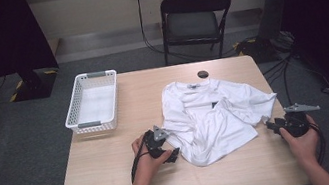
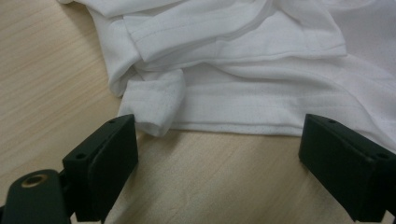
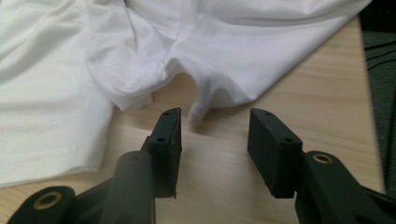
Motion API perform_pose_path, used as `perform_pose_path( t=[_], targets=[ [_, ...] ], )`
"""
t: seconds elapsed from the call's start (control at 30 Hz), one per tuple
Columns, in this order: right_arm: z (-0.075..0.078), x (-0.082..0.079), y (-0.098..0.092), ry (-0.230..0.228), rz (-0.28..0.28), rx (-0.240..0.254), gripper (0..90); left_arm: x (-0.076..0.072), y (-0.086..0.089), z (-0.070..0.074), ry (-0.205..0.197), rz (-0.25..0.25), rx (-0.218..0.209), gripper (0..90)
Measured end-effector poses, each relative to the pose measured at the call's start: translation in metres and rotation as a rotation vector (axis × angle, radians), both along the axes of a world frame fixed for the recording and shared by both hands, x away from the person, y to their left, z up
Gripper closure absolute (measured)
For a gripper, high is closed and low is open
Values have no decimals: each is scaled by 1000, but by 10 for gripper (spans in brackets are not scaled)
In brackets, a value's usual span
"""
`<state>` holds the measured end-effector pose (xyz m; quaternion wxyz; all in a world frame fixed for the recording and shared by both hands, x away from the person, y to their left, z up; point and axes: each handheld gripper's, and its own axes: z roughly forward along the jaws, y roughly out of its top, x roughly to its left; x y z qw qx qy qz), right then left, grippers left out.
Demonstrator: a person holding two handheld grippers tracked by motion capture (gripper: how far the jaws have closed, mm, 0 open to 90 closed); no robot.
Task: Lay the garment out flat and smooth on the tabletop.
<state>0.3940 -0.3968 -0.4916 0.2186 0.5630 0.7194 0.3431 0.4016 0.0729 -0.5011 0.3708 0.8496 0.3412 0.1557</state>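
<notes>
A white basket (image 1: pixel 92 104) stands on the left part of the tabletop (image 1: pixel 116 181), well apart from the shirt. Next, the left hand (image 1: pixel 147 160) holds the left hand-held gripper (image 1: pixel 175 152) low over the tabletop, just beside the left edge of the shirt (image 1: pixel 214 114). In the left gripper view its jaws stand wide — nothing lies between them but bare wood, and the shirt's hem (image 2: pixel 233 122) runs just beyond the jaw tips, with a folded corner (image 2: pixel 152 105) near the left jaw.

The white shirt lies crumpled at the middle of the tabletop, collar toward the far edge, a small dark tag (image 1: pixel 214 105) on its front. A dark round disc (image 1: pixel 203 74) rests on the tabletop just past the collar.

At the right, the right hand (image 1: pixel 303 142) holds the right hand-held gripper (image 1: pixel 270 125) close to the shirt's right edge. In the right gripper view its jaws stand partly apart — no cloth between them, a tip of fabric (image 3: pixel 196 112) hanging just ahead of the gap. Beyond the tabletop stands a black folding chair (image 1: pixel 193 19).
</notes>
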Motion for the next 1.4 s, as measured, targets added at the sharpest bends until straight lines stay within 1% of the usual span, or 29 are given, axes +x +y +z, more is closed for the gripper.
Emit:
perform_pose_path(
  t=[0.03,0.07,0.13,0.2,0.23,0.27,0.3,0.33,0.4,0.47,0.5,0.53,0.6,0.63,0.67,0.7,0.73,0.77,0.8,0.83,0.9,0.97,1.03,1.13,1.2,1.23,1.27,1.3,1.4],
  targets=[
    [-3,1,2,4,-1,15,539,0,0,0,-1,0,0,112],
    [-3,2,5,-9,-8,-2,544,0,0,0,0,0,1,112],
    [-3,5,7,-13,-24,-21,562,0,0,0,0,0,0,112],
    [-3,9,7,-15,-30,-38,606,0,0,0,0,0,0,111],
    [-3,11,6,-11,-31,-36,669,0,0,0,0,0,0,111],
    [-2,13,5,-1,-18,-37,753,0,0,0,0,0,0,111],
    [-1,14,5,6,-18,-42,788,0,0,0,0,0,0,111],
    [0,14,4,13,-16,-57,873,0,0,0,0,0,0,111],
    [4,15,0,10,-14,-79,876,0,0,0,0,0,0,111],
    [11,15,-5,2,-18,-98,877,0,0,0,0,0,0,112],
    [17,14,-8,-13,-22,-105,878,0,0,0,0,0,0,111],
    [23,12,-10,-30,-28,-123,878,0,0,0,0,0,0,111],
    [36,6,-14,-80,-44,-174,877,0,0,0,1,0,0,111],
    [40,4,-14,-94,-48,-201,877,0,0,0,1,0,0,110],
    [44,0,-15,-113,-59,-231,874,0,0,0,1,0,0,109],
    [45,-2,-15,-127,-50,-225,835,0,0,0,1,1,-1,109],
    [44,-4,-15,-120,-45,-203,733,0,0,0,1,1,0,110],
    [43,-6,-16,-108,-46,-193,682,0,0,0,1,1,-1,110],
    [41,-8,-17,-105,-42,-178,683,0,0,0,1,1,-1,110],
    [41,-10,-18,-113,-49,-161,671,0,0,0,1,1,-1,109],
    [41,-14,-22,-139,-71,-133,615,0,0,0,1,1,-1,109],
    [41,-14,-25,-152,-93,-100,552,0,0,0,1,1,-1,110],
    [41,-13,-26,-172,-106,-85,553,0,0,0,1,1,-1,109],
    [43,-11,-24,-159,-110,-78,529,0,0,0,1,1,-1,109],
    [45,-11,-21,-160,-111,-86,511,0,0,0,1,1,-1,109],
    [45,-12,-20,-154,-107,-84,492,0,0,0,2,1,-1,110],
    [46,-13,-20,-147,-104,-75,491,0,0,0,1,1,-1,110],
    [47,-15,-20,-144,-98,-75,484,0,0,0,2,1,-1,110],
    [47,-20,-20,-123,-79,-57,416,0,0,0,2,1,-1,109]
  ],
)
